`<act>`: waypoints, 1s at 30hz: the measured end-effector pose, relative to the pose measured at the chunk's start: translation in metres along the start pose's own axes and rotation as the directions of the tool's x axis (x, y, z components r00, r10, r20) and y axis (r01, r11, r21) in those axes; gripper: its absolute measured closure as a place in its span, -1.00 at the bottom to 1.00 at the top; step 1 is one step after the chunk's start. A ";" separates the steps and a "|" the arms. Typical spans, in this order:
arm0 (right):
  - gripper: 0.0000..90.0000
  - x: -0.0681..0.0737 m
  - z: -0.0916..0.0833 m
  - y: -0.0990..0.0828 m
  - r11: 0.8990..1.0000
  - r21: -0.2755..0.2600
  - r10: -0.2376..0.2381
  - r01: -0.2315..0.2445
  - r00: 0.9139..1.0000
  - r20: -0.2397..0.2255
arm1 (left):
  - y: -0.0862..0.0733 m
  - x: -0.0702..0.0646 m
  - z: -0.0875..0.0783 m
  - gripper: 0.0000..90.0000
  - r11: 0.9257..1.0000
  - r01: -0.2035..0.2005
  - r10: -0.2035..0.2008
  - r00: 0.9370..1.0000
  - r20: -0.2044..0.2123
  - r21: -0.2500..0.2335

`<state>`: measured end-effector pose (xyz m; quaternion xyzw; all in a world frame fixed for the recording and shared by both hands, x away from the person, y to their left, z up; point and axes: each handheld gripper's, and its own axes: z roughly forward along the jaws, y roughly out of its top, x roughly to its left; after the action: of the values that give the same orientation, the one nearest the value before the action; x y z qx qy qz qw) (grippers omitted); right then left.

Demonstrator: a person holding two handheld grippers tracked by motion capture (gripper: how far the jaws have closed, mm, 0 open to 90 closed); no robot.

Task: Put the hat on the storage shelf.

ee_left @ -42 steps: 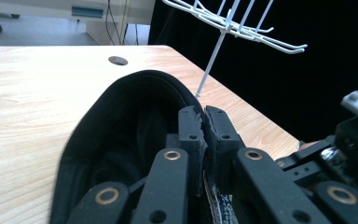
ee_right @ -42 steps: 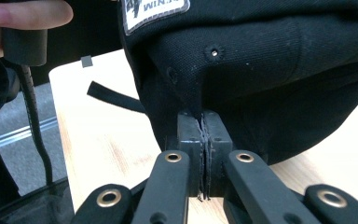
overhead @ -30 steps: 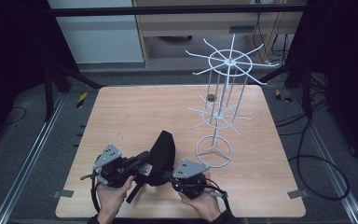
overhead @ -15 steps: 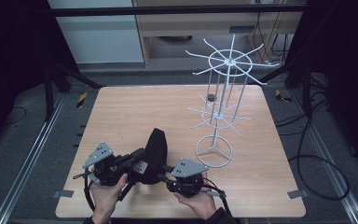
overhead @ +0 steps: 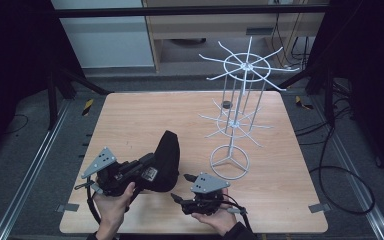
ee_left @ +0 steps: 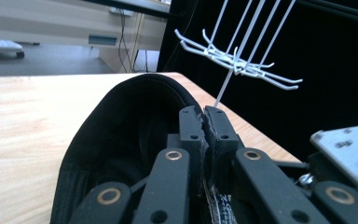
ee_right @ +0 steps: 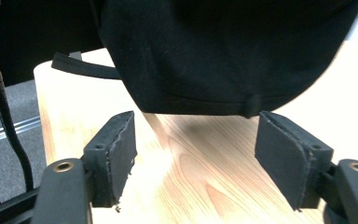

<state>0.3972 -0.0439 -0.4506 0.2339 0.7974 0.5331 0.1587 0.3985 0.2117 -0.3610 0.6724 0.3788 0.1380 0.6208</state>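
Looking down, we see the table (overhead: 130, 120) first, pale wood, square to the camera, with dark floor and rails around it. On its right half stands the rack (overhead: 240, 115), white wire, upright, with a ring foot on the wood and two tiers of spokes; in the left gripper view its lower spokes (ee_left: 242, 65) spread just beyond the cap.

Next we come to the cap (overhead: 166, 161), black, at the near left of the table, well clear of the rack's foot. It is lifted off the wood: in the right gripper view its crown (ee_right: 223, 51) hangs above the grain, with a small button at the lower edge and a strap trailing off to one side.

Our left gripper (overhead: 145, 172) has the cap: its jaws are pressed tight together on the fabric edge, and the cap's hollow inside (ee_left: 130, 135) opens toward that camera.

Our right gripper (overhead: 185, 187) sits lower, near the table's front edge, just beside the cap. Its jaws have just been opening and now stand wide, nothing between the pads (ee_right: 119, 154), only bare wood
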 end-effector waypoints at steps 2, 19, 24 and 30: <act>-0.41 0.002 0.004 0.000 1.000 -0.008 0.011 -0.011 1.000 -0.002 | 0.000 -0.002 0.001 0.92 1.000 -0.002 0.002 1.000 0.008 -0.002; 0.90 -0.008 -0.007 0.014 0.999 -0.037 0.033 -0.031 0.997 0.064 | -0.009 -0.004 0.004 0.92 0.999 -0.024 0.024 0.999 0.023 0.023; 0.89 -0.005 -0.010 0.025 1.000 -0.006 -0.017 0.017 0.999 0.052 | -0.017 0.006 -0.006 0.92 0.999 -0.024 0.025 0.999 -0.021 0.040; 0.89 0.006 0.004 0.034 0.993 0.094 -0.076 0.075 0.997 0.009 | -0.037 0.029 -0.017 0.92 0.996 0.007 0.002 0.995 -0.100 0.089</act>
<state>0.4011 -0.0264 -0.4205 0.2141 0.8287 0.4874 0.1729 0.3946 0.2424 -0.4005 0.6912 0.4161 0.1536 0.5706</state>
